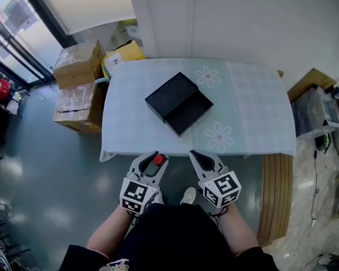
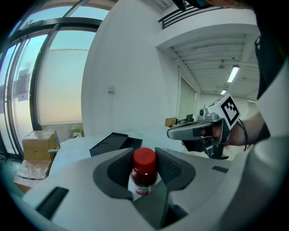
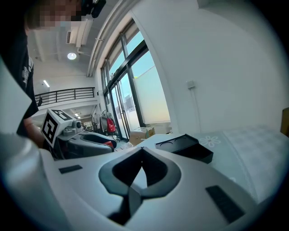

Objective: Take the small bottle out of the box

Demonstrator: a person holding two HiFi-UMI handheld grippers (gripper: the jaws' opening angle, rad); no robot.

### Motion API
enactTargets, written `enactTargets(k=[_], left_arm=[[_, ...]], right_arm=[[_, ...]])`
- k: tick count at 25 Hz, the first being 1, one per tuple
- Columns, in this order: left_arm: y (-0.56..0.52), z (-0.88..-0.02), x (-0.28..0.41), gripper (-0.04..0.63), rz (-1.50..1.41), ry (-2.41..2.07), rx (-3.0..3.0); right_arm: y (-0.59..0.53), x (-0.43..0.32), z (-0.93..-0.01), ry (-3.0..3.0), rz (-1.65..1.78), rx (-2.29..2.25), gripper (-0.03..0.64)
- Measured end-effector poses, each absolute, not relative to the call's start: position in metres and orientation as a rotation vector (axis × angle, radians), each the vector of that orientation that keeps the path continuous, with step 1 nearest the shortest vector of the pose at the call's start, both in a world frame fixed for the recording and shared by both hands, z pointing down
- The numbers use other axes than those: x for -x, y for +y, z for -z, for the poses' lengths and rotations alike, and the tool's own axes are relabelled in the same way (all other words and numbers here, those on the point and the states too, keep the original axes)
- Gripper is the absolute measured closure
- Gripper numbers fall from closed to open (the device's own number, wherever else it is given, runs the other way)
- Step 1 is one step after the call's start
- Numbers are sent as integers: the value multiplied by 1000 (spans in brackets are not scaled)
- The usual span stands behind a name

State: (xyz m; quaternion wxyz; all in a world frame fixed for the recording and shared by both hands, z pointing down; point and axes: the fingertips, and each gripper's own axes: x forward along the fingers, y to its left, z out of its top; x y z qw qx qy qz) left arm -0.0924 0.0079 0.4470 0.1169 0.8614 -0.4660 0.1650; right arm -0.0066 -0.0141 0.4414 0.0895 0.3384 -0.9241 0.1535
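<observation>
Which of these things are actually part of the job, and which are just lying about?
Part of the job:
small bottle with a red cap, gripped in the left claw
black box, open on the table
right claw, shut and empty

Just lying about:
cardboard boxes on the floor beside the table
yellow box next to them

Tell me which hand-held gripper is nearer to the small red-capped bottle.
Left. The left hand-held gripper is shut on the small bottle. The right hand-held gripper, shut and empty, is held to the bottle's right, apart from it.
</observation>
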Motion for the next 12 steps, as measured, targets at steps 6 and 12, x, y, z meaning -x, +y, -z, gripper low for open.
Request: enactTargets(k=[6, 12], left_arm=[[13, -443, 109, 428, -466, -1298, -2564], [18, -446, 125, 428, -454, -1251, -2584]], right_arm=[[-3, 25, -439, -2719, -459, -1077, 594], [7, 38, -443, -2681, -472, -1130, 594]])
